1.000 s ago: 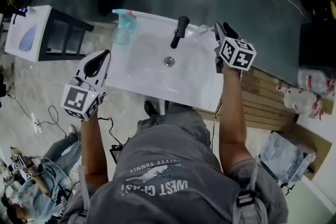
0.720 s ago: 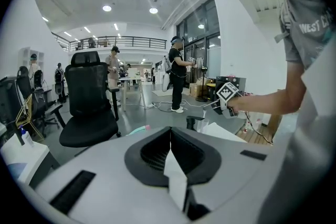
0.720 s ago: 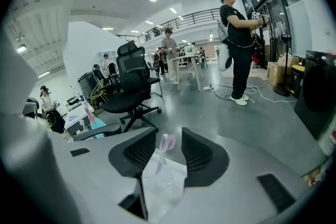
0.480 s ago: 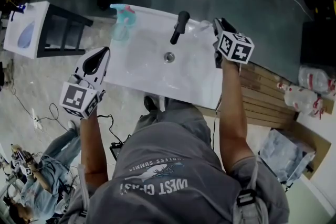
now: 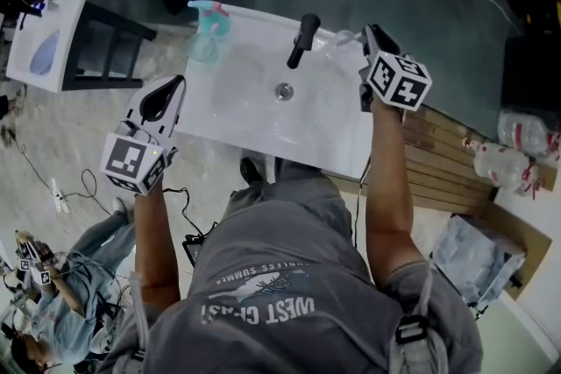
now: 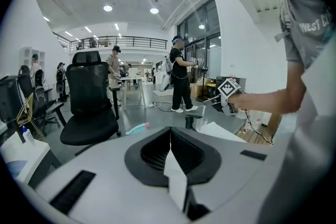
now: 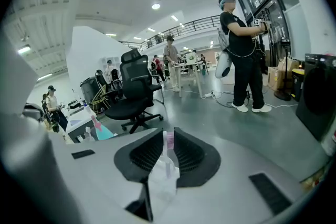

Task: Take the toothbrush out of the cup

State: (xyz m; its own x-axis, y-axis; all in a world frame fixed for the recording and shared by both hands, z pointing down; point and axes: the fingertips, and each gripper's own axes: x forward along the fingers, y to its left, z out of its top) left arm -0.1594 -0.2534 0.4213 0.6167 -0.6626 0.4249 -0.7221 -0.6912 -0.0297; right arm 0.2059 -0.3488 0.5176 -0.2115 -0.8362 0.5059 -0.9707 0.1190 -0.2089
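Fingers (image 7: 149, 153) of right gripper (image 7: 169, 132) just closing on toothbrush (image 7: 169, 139)

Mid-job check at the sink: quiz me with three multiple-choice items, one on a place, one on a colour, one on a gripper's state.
1. Where does the spray bottle stand?
A) at the far left corner of the sink
B) down in the basin by the drain
C) on the floor

2. What colour is the tap?
A) red
B) black
C) white

3. What is between the jaws of the right gripper?
A) nothing
B) the tap
C) the toothbrush

Answers:
1 A, the head view shows the teal bottle on the sink's far left corner.
2 B, it stands out dark against the white sink.
3 C, the right gripper view shows the jaws, which have just been closing, pressed on the toothbrush, with the clear cup below.
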